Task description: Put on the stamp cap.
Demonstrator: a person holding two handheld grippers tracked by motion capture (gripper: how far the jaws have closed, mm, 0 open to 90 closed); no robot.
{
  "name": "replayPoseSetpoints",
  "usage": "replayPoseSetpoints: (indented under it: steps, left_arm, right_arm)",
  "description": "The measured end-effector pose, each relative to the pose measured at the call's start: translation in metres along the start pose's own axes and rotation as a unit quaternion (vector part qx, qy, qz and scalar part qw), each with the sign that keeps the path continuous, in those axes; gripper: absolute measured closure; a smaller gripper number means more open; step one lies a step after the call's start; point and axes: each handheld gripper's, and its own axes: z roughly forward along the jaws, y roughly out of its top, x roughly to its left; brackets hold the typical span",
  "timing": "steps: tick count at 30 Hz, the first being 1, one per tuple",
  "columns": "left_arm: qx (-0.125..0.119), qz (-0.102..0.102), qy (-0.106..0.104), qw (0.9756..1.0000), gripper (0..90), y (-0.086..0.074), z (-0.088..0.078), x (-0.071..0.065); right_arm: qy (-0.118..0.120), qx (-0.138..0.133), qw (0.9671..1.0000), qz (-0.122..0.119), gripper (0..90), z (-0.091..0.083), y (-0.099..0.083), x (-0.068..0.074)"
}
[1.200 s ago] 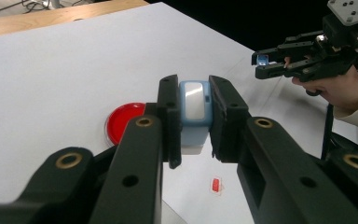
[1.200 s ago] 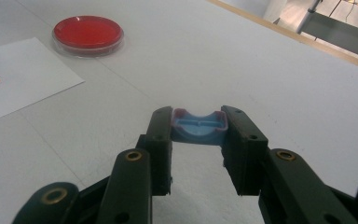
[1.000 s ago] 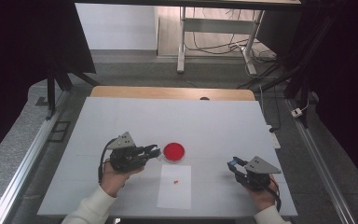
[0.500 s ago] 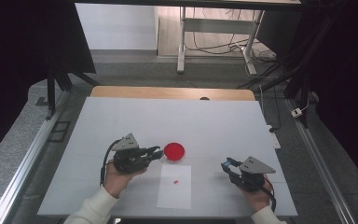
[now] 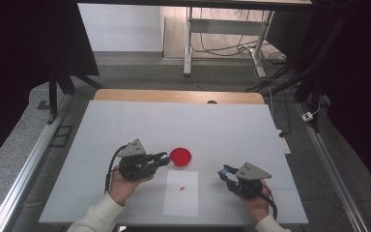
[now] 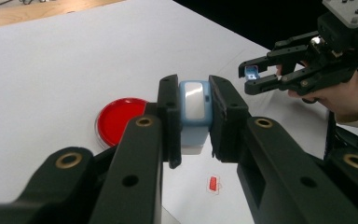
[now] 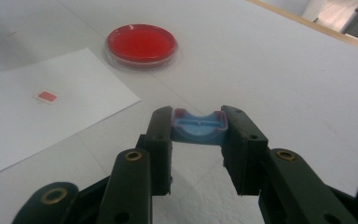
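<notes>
My left gripper (image 5: 162,157) lies to the left of a round red dish (image 5: 180,156), shut on a light blue block with a pale window (image 6: 194,108). My right gripper (image 5: 223,171) is to the right of a white paper sheet (image 5: 181,200), shut on a small blue curved cap (image 7: 199,126). A tiny red chip (image 5: 183,187) rests on the sheet. In the left gripper view, the right gripper (image 6: 254,77) hovers beyond the block with the cap (image 6: 250,72) at its tips. In the right gripper view, the red dish (image 7: 142,43) and the chip (image 7: 47,96) lie ahead to the left.
The white table (image 5: 125,125) has a wooden strip (image 5: 174,95) along its far edge. A white power strip (image 5: 283,143) lies at the right edge. A metal frame with cables (image 5: 222,29) stands beyond the table.
My right gripper has moved left, towards the paper sheet, with the blue cap in it. The left gripper has stayed in place.
</notes>
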Motion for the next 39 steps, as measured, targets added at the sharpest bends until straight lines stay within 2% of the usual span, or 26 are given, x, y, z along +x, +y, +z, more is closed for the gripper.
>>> replayPoseSetpoints:
  steps: [4, 12, 13, 17, 27, 39]
  left_arm:
    - [-0.002, 0.000, -0.001, 1.0000, 75.5, 0.000, 0.000, -0.001]
    - [-0.001, 0.000, 0.000, 1.0000, 75.4, 0.000, 0.005, -0.003]
    - [0.000, -0.001, -0.002, 1.0000, 75.4, 0.000, 0.006, -0.003]
    - [0.001, -0.001, -0.007, 1.0000, 75.4, 0.000, 0.008, -0.004]
    - [-0.002, 0.002, -0.012, 0.9999, 75.4, 0.002, 0.008, -0.006]
    - [-0.002, -0.001, -0.016, 0.9999, 75.4, 0.002, 0.009, -0.004]
  right_arm:
    - [0.016, -0.011, 0.9996, 0.020, 64.1, 0.005, 0.003, 0.006]
    - [0.039, -0.013, 0.9991, 0.008, 64.1, 0.018, 0.011, 0.025]
    - [0.038, -0.012, 0.9992, 0.003, 64.1, 0.019, 0.012, 0.027]
    - [0.040, -0.015, 0.9991, 0.007, 64.1, 0.025, 0.015, 0.035]
    - [0.042, -0.017, 0.9988, -0.017, 64.1, 0.041, 0.026, 0.058]
    - [0.036, -0.018, 0.9990, -0.019, 64.1, 0.053, 0.035, 0.065]
